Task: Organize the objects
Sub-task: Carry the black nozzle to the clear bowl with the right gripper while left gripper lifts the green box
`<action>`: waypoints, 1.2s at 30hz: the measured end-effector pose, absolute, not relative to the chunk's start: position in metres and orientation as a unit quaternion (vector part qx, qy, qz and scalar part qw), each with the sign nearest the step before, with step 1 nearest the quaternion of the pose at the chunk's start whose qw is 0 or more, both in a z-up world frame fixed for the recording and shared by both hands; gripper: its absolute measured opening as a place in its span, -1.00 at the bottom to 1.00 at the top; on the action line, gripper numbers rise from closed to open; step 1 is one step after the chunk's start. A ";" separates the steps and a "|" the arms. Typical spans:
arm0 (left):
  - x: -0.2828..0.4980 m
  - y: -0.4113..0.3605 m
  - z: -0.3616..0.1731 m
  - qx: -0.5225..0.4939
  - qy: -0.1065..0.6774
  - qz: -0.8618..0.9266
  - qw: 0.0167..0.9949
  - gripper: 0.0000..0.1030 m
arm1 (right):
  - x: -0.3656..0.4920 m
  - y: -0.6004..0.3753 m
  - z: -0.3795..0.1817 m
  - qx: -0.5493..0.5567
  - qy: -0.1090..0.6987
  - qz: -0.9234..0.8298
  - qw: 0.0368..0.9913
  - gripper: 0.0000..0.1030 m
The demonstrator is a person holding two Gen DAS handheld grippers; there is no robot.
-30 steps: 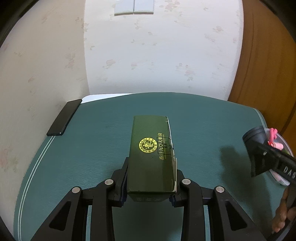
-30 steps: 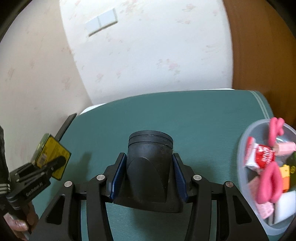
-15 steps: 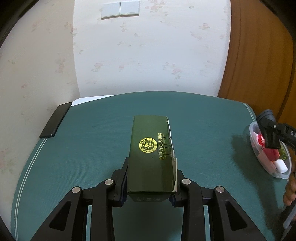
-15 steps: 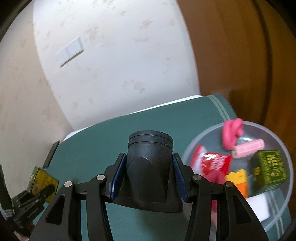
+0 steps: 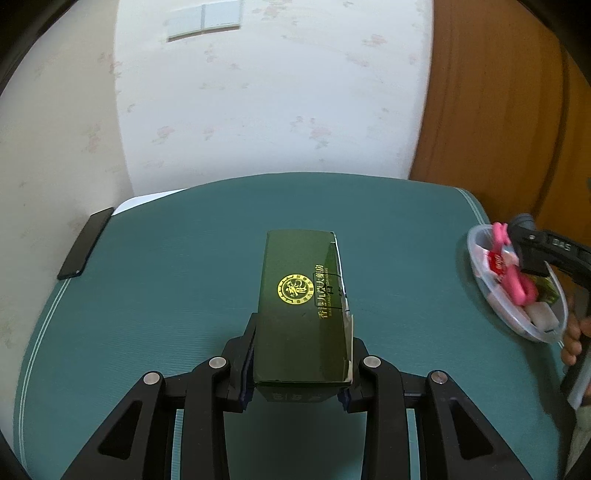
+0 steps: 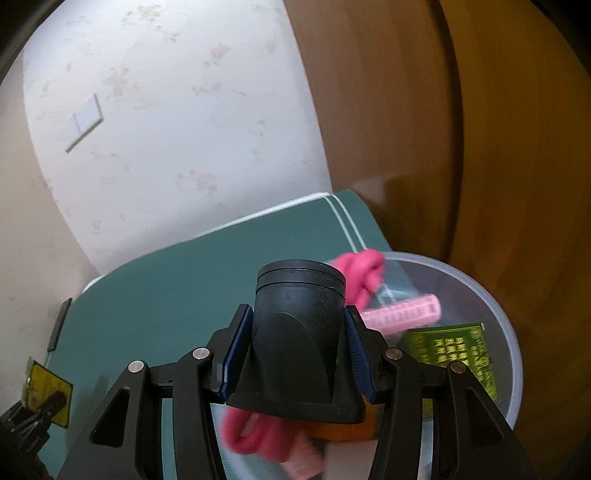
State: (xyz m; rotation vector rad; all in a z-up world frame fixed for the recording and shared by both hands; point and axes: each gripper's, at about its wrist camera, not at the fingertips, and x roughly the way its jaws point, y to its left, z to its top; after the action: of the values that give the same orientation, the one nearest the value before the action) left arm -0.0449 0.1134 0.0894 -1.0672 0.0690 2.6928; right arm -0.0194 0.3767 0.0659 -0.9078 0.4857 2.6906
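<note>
Green mat covers your one table. At its right edge sits one clear bowl holding two pink clips, a pink roller and a small green packet. Your right gripper pinches one black cap over that bowl; your left gripper pinches one dark green box above mid-mat. One phone lies far left.

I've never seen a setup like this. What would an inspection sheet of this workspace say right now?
Surface: teal mat on a table.
Job's things: dark green box; black cylinder; clear bowl holding a pink roller, a green packet and pink cords.
Clutter: black phone at the mat's edge.
Grippers: left gripper shut on the box; right gripper shut on the cylinder above the bowl.
Cables: nothing seen.
Surroundings: floral wallpaper, wall switch, wooden door.
</note>
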 end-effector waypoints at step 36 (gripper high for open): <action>-0.046 0.288 0.119 -0.386 0.038 0.863 0.323 -0.31 | 0.061 0.418 0.088 -0.231 0.160 0.943 0.180 0.03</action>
State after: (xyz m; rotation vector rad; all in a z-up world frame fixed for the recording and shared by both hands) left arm -0.0455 0.2880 0.1192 -1.0141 0.0985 2.2659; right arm 0.0606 0.4178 0.0876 -0.6531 0.4531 2.6637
